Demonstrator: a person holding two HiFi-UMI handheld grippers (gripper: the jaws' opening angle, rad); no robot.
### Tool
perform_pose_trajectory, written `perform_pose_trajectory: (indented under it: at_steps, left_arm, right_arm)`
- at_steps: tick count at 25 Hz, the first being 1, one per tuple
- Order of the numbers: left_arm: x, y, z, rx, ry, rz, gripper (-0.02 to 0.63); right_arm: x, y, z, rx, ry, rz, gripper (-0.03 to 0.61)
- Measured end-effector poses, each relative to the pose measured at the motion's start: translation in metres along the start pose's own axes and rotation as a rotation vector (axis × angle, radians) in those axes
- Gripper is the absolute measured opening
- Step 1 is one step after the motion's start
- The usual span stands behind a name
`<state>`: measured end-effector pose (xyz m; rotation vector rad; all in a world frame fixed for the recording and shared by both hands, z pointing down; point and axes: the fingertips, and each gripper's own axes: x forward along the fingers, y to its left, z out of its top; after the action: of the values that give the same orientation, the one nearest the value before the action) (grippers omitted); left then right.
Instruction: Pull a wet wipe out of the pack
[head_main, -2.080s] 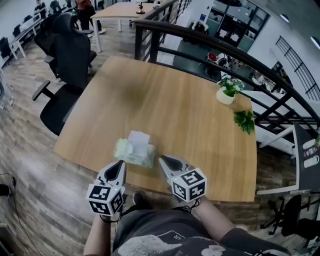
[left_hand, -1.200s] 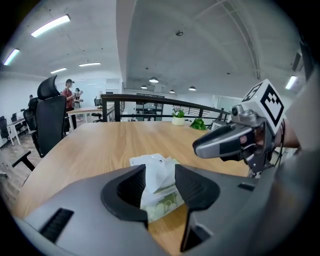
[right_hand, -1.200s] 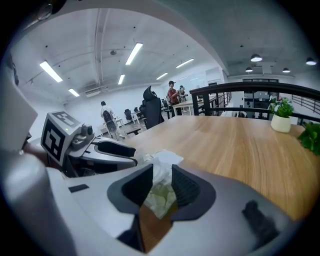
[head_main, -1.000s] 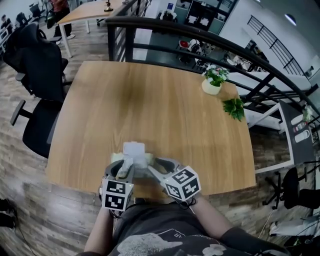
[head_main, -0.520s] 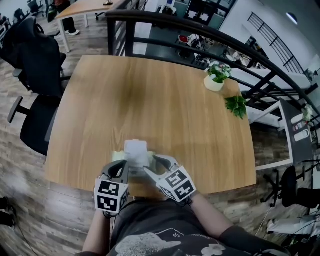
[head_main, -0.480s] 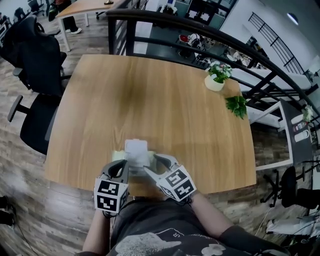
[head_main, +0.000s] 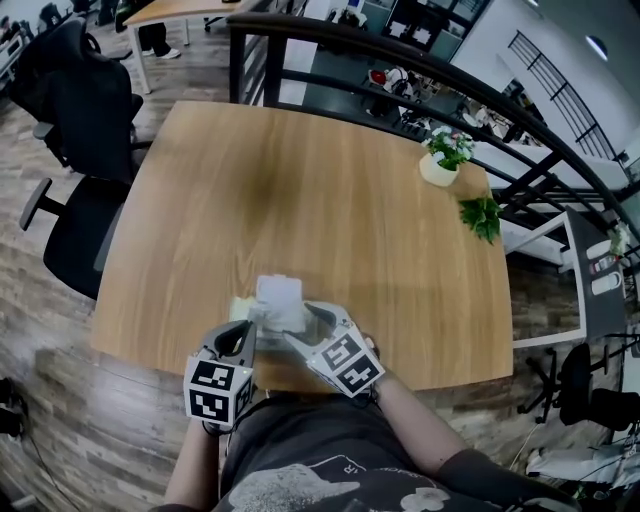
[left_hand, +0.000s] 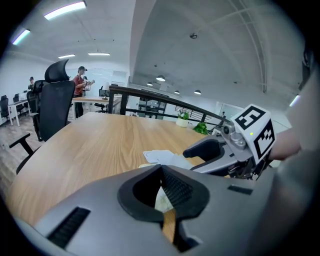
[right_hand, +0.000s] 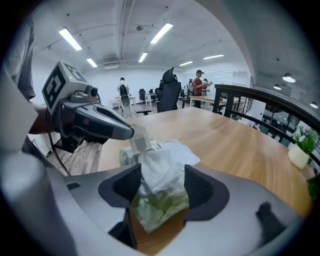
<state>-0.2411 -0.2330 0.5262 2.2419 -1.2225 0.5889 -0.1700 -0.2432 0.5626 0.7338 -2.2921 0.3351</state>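
task thing: pack (right_hand: 160, 207) lies on the table (head_main: 300, 180) at its 6 o'clock edge, right by the person; white wipe (right_hand: 157, 167) bunched up out of its top
left gripper (left_hand: 161, 168): jaws closed, at 9 o'clock of the wipe in the right gripper view; tip looks pinched on the pack's small flap (right_hand: 138, 140), which stands up
right gripper (right_hand: 162, 185): jaws wide apart, just been opening; wipe tuft sits between them, pads not touching it, so nothing gripped
layout, head view: left gripper at 7 o'clock of the pack, right at 5 o'clock, both pointing toward 12
step (my read): getting the right jaws round the tuft for the pull
do it well: push in deeper so the pads take the thick part of the tuft, not the loose 12 o'clock edge; close fully before lifting; pull straight up and away; left should hold the pack down, or the light pack will likely lift with the wipe
risk: a thin pinch could tear or slip; next wipe may drag out too
hidden: pack opening covered by the wipe, can't tell how much is inside
cut off: head view, grippers cover most of the pack
hard to tell: left gripper view mostly own jaws, only a pale sliver below them; flap pinch judged from the right gripper view only
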Motion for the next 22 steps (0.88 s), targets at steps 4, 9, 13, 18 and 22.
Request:
perform_pose_trajectory:
  at_steps: [4, 9, 13, 18, 22]
  left_arm:
    - [-0.001, 0.001, -0.002, 0.004, 0.005, -0.001, 0.015]
    - [-0.002, 0.002, -0.003, 0.002, 0.008, 0.006, 0.015]
    - [-0.002, 0.004, -0.004, 0.010, 0.016, 0.014, 0.015]
    - [-0.001, 0.003, -0.003, 0.013, 0.016, 0.023, 0.015]
    - [0.001, 0.005, -0.004, 0.009, 0.016, 0.031, 0.015]
  right_arm:
    - [0.007, 0.007, 0.005, -0.076, 0.021, 0.052, 0.253]
    - [0.008, 0.009, 0.004, -0.075, 0.026, 0.068, 0.250]
    - [0.007, 0.011, 0.006, -0.082, 0.020, 0.059, 0.236]
    - [0.006, 0.010, 0.002, -0.132, 0.033, 0.000, 0.053]
    - [0.009, 0.010, 0.001, -0.106, 0.040, 0.027, 0.038]
